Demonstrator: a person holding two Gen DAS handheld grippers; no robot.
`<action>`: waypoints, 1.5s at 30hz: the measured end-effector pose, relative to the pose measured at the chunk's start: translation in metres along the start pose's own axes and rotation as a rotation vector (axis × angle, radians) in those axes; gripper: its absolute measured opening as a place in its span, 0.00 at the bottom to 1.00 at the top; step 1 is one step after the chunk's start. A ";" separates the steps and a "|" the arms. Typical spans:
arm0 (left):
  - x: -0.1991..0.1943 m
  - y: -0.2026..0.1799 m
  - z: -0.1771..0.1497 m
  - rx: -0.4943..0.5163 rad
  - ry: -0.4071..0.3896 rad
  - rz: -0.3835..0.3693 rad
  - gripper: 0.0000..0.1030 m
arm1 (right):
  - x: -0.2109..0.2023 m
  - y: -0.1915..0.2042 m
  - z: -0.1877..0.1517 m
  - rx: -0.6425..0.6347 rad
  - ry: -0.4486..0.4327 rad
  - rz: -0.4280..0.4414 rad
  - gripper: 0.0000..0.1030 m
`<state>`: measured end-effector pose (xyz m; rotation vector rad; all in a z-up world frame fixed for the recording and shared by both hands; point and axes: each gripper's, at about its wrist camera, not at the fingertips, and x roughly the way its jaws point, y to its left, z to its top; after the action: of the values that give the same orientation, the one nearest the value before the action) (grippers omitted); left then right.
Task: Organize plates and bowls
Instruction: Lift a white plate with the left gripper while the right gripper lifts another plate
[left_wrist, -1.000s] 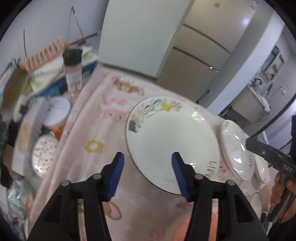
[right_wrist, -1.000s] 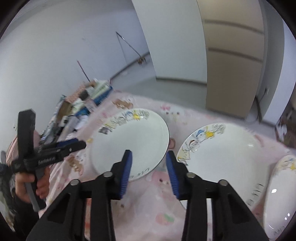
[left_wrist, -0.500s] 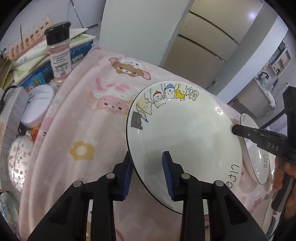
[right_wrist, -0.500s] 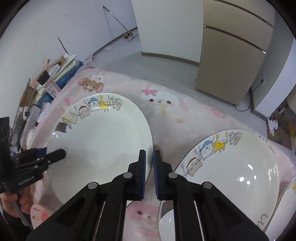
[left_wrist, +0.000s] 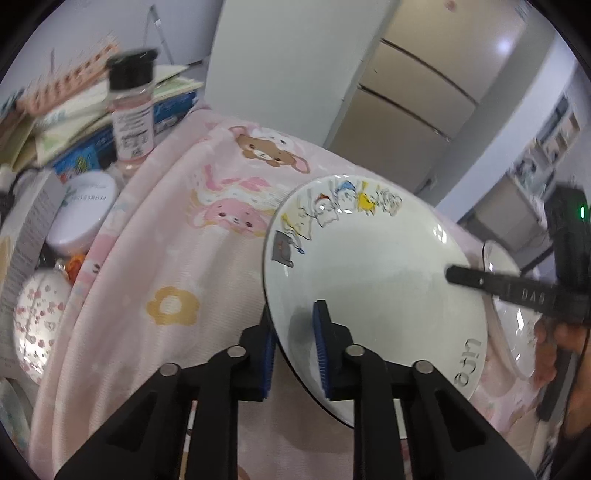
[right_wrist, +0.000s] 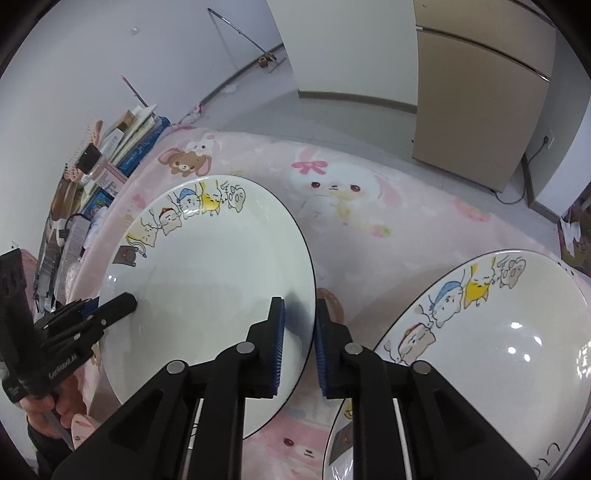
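Room background
Plain white walls (right_wrist: 92, 55), pale grey tiled floor (right_wrist: 332, 114), tall beige panelled cabinet (right_wrist: 476, 96), glossy white column (left_wrist: 273, 62).

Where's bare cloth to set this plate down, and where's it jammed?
Free: pink blanket beyond the held plate up to its far edge, bordered by the second plate; also the flower-print strip between the held plate and the clutter. Crowded: spice jar, books and round tins along that side.

Cartoon-rimmed white plate (right_wrist: 221, 266) on pink blanket (right_wrist: 369, 229)
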<state>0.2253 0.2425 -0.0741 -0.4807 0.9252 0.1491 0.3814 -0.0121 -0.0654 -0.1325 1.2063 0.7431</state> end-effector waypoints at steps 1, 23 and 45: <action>0.000 0.002 0.000 -0.012 -0.003 -0.008 0.18 | -0.004 -0.001 0.000 0.008 -0.019 0.017 0.12; -0.112 -0.194 -0.006 0.252 -0.204 -0.168 0.17 | -0.224 -0.063 -0.109 0.083 -0.477 -0.025 0.08; 0.011 -0.237 -0.024 0.265 0.000 -0.015 0.17 | -0.164 -0.149 -0.128 0.221 -0.351 -0.157 0.10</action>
<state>0.2919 0.0207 -0.0161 -0.2424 0.9258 0.0115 0.3410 -0.2586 -0.0120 0.0836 0.9224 0.4672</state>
